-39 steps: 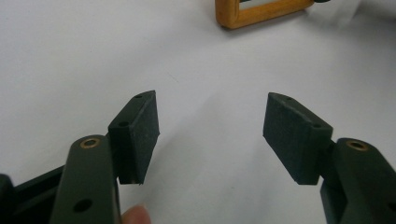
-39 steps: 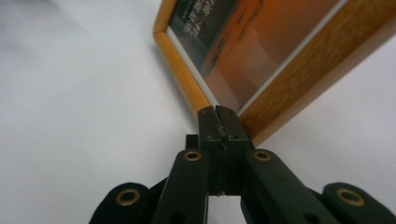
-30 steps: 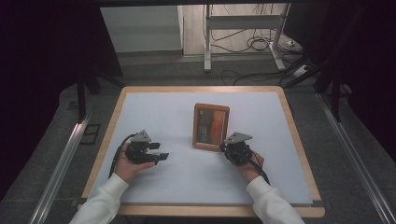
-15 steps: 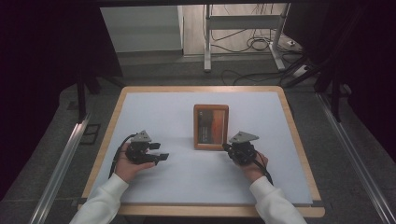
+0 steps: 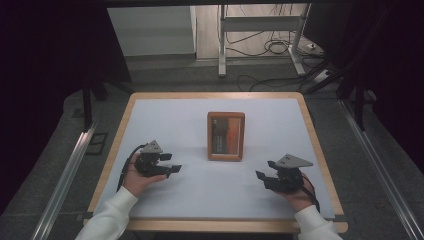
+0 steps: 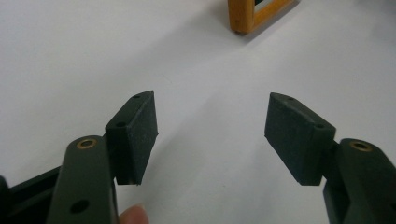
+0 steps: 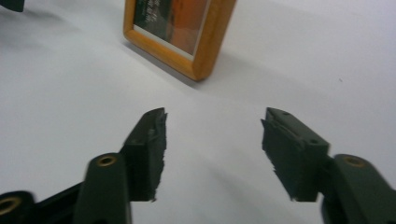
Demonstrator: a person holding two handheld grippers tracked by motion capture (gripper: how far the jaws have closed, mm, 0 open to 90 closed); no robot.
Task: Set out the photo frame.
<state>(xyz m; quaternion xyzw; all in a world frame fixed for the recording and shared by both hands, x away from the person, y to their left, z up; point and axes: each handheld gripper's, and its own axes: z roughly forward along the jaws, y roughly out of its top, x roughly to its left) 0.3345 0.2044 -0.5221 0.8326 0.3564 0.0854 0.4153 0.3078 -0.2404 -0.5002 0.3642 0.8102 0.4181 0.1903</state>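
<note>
The left tongs (image 5: 169,165) rest on the table (image 5: 200,195), spread and empty; the wooden picture frame (image 5: 226,136) lies flat mid-table. The right tongs (image 5: 266,178), just opened with nothing between them, should retreat low and clear of it.

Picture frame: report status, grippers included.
Left gripper open, empty. Right gripper open, jaws just opening, nothing between them. Wooden picture frame flat on the white table, apart from both. Nothing in the way.
</note>
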